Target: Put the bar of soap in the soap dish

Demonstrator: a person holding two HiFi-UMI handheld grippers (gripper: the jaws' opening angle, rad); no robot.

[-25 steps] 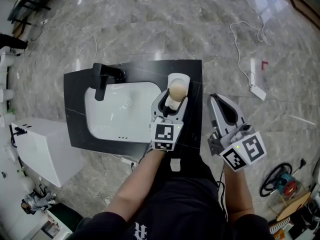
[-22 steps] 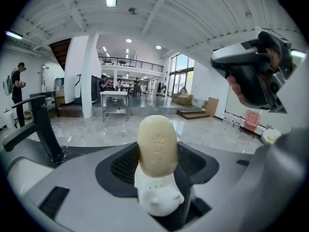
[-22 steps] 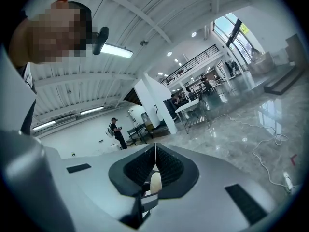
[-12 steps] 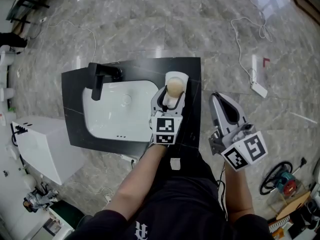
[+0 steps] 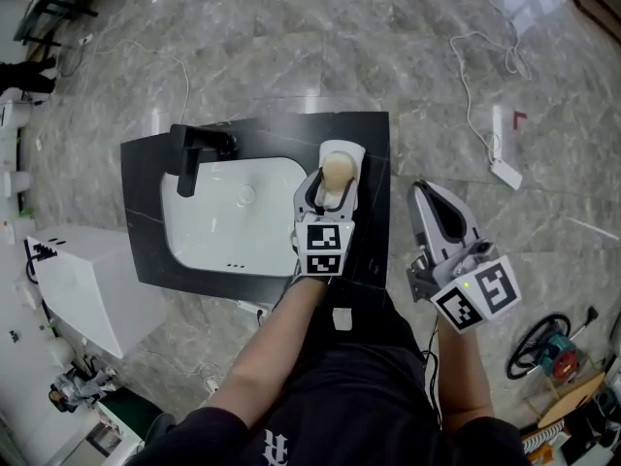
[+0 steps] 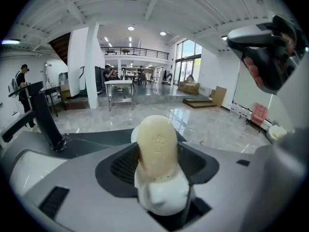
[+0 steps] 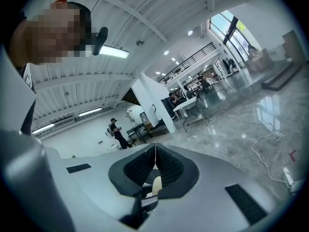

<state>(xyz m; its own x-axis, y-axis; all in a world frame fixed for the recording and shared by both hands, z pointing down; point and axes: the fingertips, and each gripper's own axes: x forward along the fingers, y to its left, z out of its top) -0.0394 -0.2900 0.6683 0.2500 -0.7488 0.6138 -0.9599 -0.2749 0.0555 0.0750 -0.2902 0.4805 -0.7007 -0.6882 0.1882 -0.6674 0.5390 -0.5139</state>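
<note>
My left gripper point(image 5: 334, 184) is shut on a beige oval bar of soap point(image 5: 336, 171) point(image 6: 157, 144), held upright between the jaws. It hangs just over the white soap dish point(image 5: 342, 149) at the back right of the black counter point(image 5: 146, 163); a sliver of the dish point(image 6: 133, 134) shows behind the soap in the left gripper view. My right gripper point(image 5: 427, 194) is off the counter's right side, above the floor. Its jaws point(image 7: 155, 163) are shut with nothing between them.
A white basin point(image 5: 228, 216) is sunk in the counter, with a black tap point(image 5: 191, 150) at its back left. A white box point(image 5: 73, 289) stands to the left. A white cable and power strip point(image 5: 503, 174) lie on the marble floor at right.
The left gripper with the soap has crept slightly forward over the soap dish. The right gripper has hardly moved.
</note>
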